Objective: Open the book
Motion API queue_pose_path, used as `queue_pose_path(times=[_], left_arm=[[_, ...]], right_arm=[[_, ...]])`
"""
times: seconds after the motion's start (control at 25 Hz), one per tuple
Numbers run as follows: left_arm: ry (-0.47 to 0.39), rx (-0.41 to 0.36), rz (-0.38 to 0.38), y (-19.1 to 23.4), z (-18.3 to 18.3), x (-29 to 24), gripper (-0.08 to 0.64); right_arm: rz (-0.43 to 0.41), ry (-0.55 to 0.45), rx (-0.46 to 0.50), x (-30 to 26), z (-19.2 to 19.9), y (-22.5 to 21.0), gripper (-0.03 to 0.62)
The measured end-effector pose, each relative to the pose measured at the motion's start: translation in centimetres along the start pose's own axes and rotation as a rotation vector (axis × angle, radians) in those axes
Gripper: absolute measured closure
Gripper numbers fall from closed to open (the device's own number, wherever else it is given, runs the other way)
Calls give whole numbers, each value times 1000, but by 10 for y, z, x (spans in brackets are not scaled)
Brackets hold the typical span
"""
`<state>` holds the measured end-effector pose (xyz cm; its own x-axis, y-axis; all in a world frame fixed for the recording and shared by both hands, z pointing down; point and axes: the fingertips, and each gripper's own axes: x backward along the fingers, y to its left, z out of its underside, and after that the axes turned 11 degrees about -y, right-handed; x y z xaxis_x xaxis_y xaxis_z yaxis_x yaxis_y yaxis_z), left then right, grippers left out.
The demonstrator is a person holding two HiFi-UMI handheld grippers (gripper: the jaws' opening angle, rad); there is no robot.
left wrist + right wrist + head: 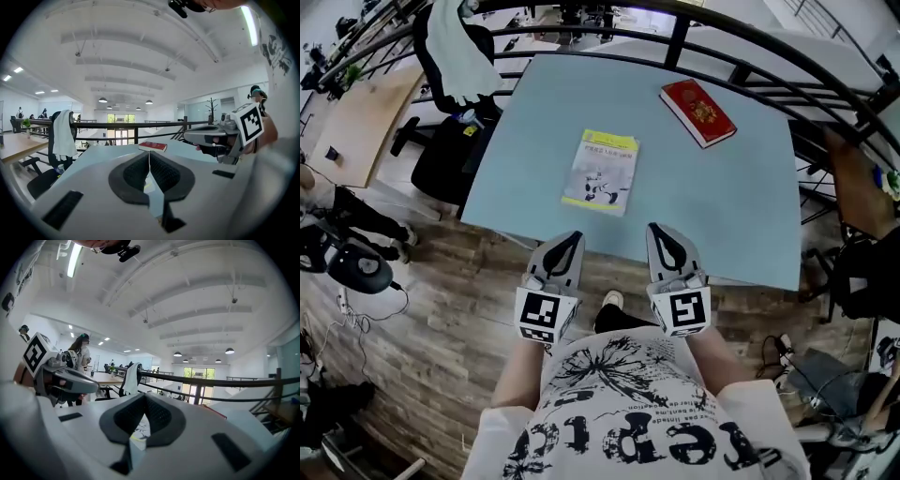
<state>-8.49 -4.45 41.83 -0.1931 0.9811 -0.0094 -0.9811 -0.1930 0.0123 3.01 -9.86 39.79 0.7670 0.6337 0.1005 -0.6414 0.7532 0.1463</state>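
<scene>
A closed book with a yellow and white cover (601, 172) lies flat in the middle of the pale blue table (722, 206). A closed red book (697, 112) lies at the far right; it also shows as the red book (153, 146) beyond my left jaws. My left gripper (573, 238) and right gripper (657, 231) hover side by side at the table's near edge, short of the yellow book. Both point level across the table. The left gripper (149, 153) is shut and holds nothing. The right gripper (144, 395) is likewise shut and holds nothing, with the yellow book's cover (139, 430) glimpsed below it.
A black office chair draped with a white towel (455, 47) stands at the table's far left corner. A dark metal railing (675, 42) runs behind the table. Wooden floor (441, 319) lies under my hands, and another dark chair (862, 272) stands at the right.
</scene>
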Motion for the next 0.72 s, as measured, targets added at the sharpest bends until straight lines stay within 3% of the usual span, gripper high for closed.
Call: queue_pose_path(times=[0.32,0.72], left_arm=[[30,28,48,42,20,-93,538],[258,47,304,18,109,-150,535]], right_arm=[[66,17,-27,-69,21,-60,581],[222,110,-36,-77,52,-87,581]])
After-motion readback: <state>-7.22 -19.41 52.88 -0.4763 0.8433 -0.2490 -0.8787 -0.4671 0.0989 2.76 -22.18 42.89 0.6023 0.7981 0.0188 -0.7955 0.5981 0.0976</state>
